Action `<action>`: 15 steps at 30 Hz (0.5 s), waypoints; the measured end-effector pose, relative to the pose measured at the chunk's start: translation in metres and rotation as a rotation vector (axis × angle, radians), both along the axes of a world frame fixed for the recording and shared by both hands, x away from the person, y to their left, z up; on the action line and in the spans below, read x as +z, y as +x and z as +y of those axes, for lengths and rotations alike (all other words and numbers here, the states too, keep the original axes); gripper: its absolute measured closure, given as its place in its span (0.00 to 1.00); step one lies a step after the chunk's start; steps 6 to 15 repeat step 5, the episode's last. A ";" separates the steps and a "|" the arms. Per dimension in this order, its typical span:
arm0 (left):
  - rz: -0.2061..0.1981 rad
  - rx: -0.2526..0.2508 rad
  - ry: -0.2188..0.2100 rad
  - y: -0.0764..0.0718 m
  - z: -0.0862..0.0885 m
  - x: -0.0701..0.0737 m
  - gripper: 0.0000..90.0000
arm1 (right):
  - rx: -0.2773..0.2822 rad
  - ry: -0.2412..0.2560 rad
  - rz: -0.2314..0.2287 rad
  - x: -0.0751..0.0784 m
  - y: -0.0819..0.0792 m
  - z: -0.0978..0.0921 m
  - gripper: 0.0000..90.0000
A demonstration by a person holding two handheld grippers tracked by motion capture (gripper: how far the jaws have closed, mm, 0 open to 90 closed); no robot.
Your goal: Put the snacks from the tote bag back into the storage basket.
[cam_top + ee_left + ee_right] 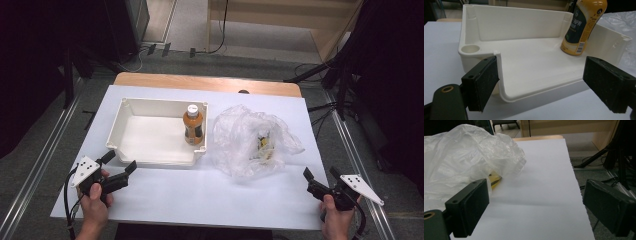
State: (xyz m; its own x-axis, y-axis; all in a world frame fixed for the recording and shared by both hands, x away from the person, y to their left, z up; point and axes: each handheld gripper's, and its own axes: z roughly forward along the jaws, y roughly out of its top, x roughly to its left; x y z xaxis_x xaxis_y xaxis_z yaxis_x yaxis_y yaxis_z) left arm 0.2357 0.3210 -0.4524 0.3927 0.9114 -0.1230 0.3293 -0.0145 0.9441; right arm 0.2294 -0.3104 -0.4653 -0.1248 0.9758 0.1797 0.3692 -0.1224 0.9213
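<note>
On a white-covered table, a rigid, likely slippery orange drink bottle [193, 125], best gripped at its labelled middle, stands upright in a cream tray [131, 107] beside a crumpled plastic bag [245, 135], while the left gripper [120, 166] and right gripper [320, 176] hover wide open, empty.

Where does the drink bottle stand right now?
In the high view, the bottle stands upright inside the white tray, at its right wall, beside the plastic bag.

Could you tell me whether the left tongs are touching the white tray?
Apart. In the high view the left tongs are open just short of the white tray, with a strip of white table cover visible between them.
</note>
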 end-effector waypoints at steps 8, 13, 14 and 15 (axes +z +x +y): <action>-0.001 -0.005 0.001 0.000 0.000 0.000 0.15 | -0.003 -0.007 0.009 -0.001 0.001 0.000 0.08; -0.001 -0.005 0.001 0.000 0.000 0.000 0.15 | -0.003 -0.007 0.009 -0.001 0.001 0.000 0.08; -0.001 -0.005 0.001 0.000 0.000 0.000 0.15 | -0.003 -0.007 0.009 -0.001 0.001 0.000 0.08; -0.001 -0.005 0.001 0.000 0.000 0.000 0.15 | -0.003 -0.007 0.009 -0.001 0.001 0.000 0.08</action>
